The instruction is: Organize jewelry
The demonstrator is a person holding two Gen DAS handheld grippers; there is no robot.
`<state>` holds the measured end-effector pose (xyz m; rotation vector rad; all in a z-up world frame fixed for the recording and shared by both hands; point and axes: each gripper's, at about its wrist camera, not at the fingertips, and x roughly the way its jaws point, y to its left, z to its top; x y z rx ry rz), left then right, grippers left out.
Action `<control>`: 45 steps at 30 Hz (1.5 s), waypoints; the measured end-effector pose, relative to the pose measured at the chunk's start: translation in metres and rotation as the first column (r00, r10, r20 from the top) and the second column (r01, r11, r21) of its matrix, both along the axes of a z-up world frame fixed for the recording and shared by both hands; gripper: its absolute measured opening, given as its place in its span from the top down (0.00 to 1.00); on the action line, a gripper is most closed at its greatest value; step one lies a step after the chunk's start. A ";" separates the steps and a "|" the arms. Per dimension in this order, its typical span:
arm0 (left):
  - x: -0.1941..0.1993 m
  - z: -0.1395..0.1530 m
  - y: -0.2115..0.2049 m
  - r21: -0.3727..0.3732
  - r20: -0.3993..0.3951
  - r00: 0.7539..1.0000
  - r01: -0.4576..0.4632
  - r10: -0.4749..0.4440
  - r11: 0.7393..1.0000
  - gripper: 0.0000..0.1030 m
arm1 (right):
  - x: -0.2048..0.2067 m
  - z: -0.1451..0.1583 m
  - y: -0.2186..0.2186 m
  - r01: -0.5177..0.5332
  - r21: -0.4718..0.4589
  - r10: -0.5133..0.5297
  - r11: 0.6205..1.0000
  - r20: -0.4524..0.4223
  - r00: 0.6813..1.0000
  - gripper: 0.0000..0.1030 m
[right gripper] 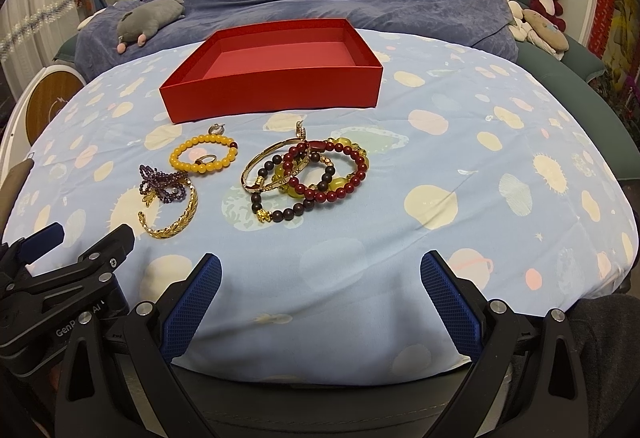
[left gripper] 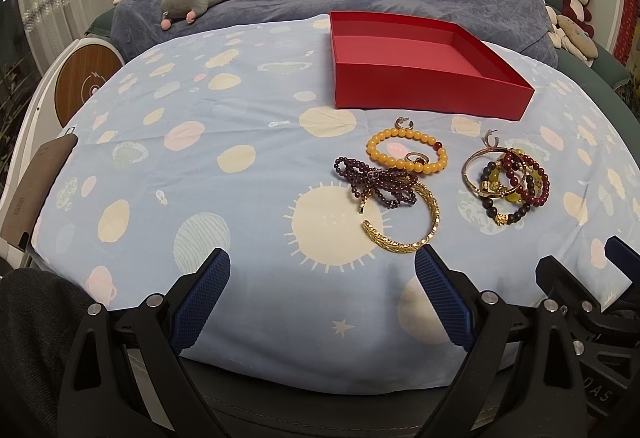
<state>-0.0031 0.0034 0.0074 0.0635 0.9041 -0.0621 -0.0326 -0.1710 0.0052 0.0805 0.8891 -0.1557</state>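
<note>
both grippers idle at near edge of the patterned cloth, left gripper and right gripper with jaws spread wide, nothing held. jewelry lies loose in front of the empty red box. risk: the purple bead strand drapes over the gold open cuff, and the stacked bangles interlock, so 1 pinch could drag several. glossy round beads on soft cloth may roll off ribbed pads.

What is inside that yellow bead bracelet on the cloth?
A small gold ring lies inside the yellow bead bracelet, on the patterned cloth. Anything beneath the ring is hidden.
</note>
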 end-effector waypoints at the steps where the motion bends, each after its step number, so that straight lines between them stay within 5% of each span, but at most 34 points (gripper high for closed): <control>1: 0.001 0.000 0.002 -0.005 -0.003 1.000 -0.003 0.003 1.000 0.13 | 0.000 0.000 -0.001 0.003 0.002 -0.003 1.000 0.000 1.000 0.07; 21: 0.009 0.003 0.004 -0.008 -0.004 1.000 0.013 -0.013 1.000 0.12 | 0.004 0.006 -0.016 0.050 0.002 -0.050 0.999 0.010 0.999 0.07; 34: 0.054 0.001 -0.003 -0.058 -0.065 0.998 0.004 -0.007 0.998 0.13 | 0.020 0.007 -0.043 0.105 0.068 -0.103 0.992 -0.028 0.994 0.07; 45: 0.081 -0.018 -0.014 -0.122 -0.137 0.989 0.043 -0.060 0.992 0.54 | 0.034 0.002 -0.050 0.117 0.075 -0.113 0.990 -0.056 0.992 0.07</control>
